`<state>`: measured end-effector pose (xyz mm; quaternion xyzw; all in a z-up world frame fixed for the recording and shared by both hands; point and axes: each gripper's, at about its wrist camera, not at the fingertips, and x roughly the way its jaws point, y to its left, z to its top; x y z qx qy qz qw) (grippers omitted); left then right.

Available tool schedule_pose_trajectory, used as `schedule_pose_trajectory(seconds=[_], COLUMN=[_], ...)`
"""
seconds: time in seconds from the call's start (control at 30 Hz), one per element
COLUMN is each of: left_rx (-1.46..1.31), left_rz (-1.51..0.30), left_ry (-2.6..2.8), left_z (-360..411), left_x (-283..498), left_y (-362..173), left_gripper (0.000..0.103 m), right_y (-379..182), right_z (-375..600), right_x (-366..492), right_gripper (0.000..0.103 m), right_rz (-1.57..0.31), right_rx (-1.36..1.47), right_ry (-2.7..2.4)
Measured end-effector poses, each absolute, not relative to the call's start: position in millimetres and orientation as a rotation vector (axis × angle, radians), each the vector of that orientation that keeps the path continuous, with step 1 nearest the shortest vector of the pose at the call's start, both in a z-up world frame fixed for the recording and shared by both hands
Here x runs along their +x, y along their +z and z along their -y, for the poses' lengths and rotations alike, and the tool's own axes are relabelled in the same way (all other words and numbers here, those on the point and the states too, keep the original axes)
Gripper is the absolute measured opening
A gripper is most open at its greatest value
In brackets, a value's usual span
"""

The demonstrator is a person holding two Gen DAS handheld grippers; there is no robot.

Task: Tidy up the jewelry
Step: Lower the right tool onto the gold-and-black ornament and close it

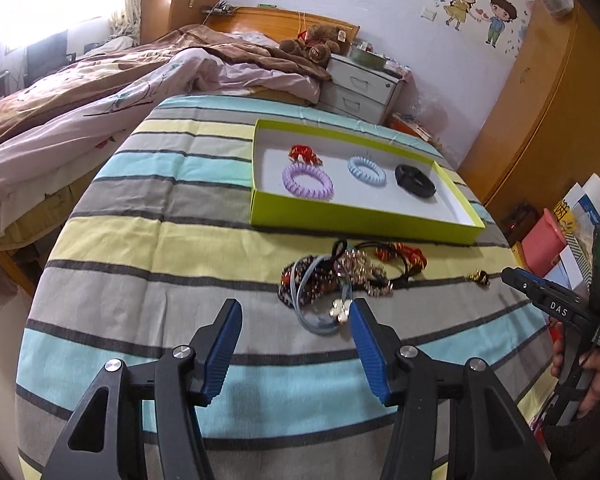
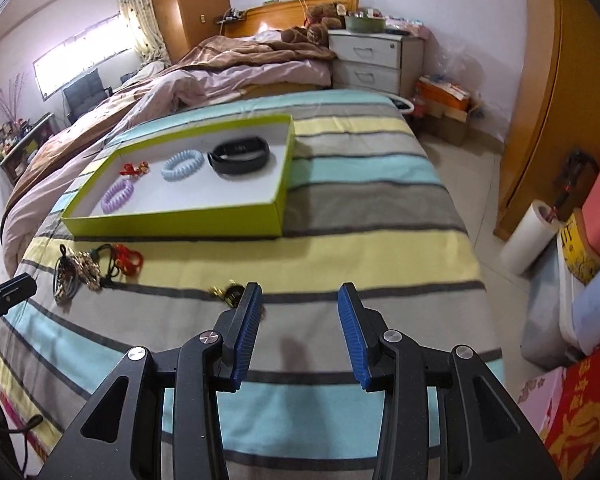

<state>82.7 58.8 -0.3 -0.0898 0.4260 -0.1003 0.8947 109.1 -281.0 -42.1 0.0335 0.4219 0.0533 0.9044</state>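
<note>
Striped cloth in blue, yellow and grey covers the tabletop (image 1: 140, 240). At left of centre, a tangled pile of hair ties and bracelets (image 1: 332, 276) overlaps too much to tell apart. The left gripper (image 1: 296, 316) has open jaws holding nothing; one pad hides part of a gold clover charm (image 1: 340, 310). Behind, a lime-green box (image 1: 360, 224) holds a red tie (image 1: 303, 154), purple coil (image 1: 308, 182), blue coil (image 1: 366, 168) and black band (image 1: 415, 180). The right gripper (image 2: 300, 300), jaws open and empty, partly hides a small gold and black piece (image 2: 230, 294).
</note>
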Motion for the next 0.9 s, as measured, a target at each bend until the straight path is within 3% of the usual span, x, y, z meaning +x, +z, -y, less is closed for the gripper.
schedule_pose_trajectory(seconds=[0.8,0.83,0.9], left_rx=[-0.192,-0.190,-0.189], left_rz=[-0.937,-0.937,-0.937], left_ry=[-0.189,-0.190,-0.187], left_z=[-62,-61,-60], left_x=[80,81,82], left_y=[-11,-11,-11], left_gripper=[0.057,0.057,0.057], right_y=[-59,-59,-58], right_z=[244,244,242], right_x=[120,120,118], right_gripper=[0.041,0.040,0.022], right_rz=[-0.908,-0.908,-0.904], right_rx=[-0.106,-0.107,-0.119], right_ry=[0.294,0.288,0.267])
